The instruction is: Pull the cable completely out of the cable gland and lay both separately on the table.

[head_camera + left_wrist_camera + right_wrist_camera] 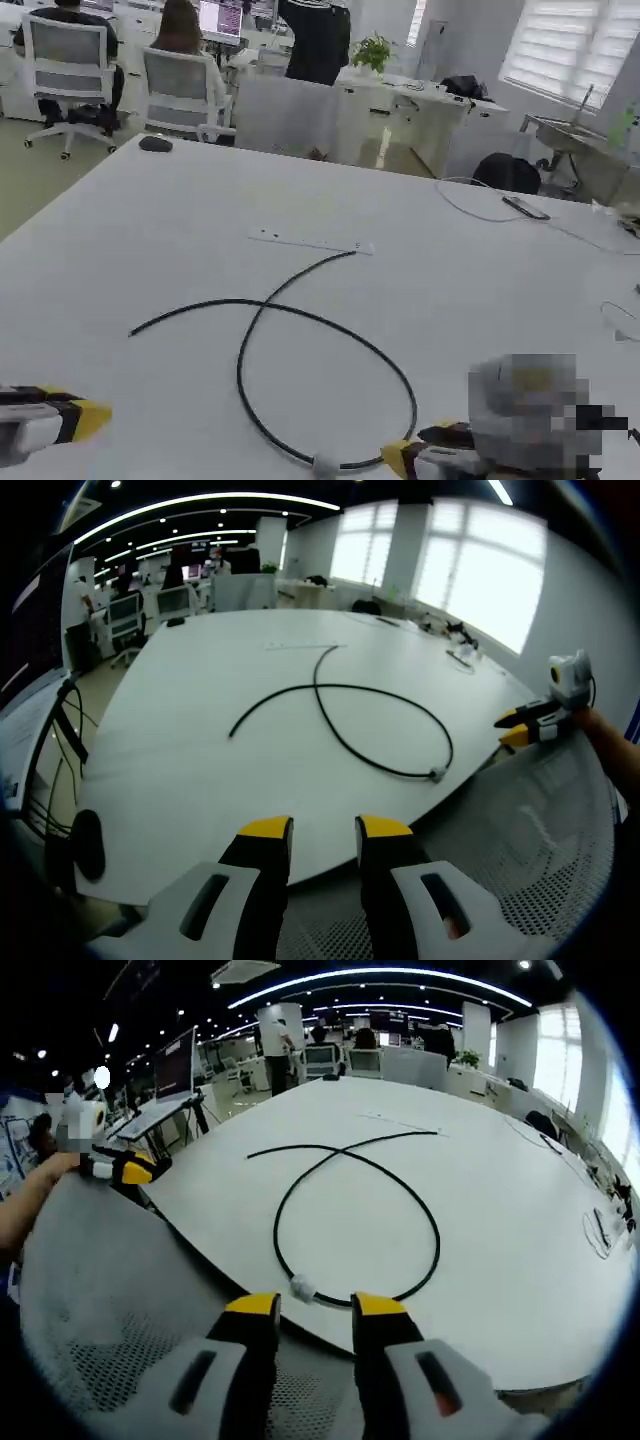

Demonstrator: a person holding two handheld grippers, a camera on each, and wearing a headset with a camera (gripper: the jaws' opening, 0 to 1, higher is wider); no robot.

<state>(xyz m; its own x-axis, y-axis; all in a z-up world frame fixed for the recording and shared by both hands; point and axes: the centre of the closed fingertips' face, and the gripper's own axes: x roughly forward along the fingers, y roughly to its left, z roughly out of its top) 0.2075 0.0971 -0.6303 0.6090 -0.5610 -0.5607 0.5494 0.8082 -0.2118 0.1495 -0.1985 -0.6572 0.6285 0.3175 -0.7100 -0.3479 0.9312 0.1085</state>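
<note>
Cable (262, 303) looped on bench (150, 230), centre frame. Gland (323, 465) on its end, lower centre. Left hand-held gripper (323, 830) & right hand-held gripper (315, 1305) released, nothing held.

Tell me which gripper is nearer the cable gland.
Right. The right gripper sits just beside the cable gland, not touching it; the left gripper is well off to the gland's left.

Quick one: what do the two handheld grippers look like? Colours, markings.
Both match: left gripper and right gripper have two blunt jaws with yellow tips over black, on pale grey bodies with dark slots. A small red mark sits on one side of each.
</note>
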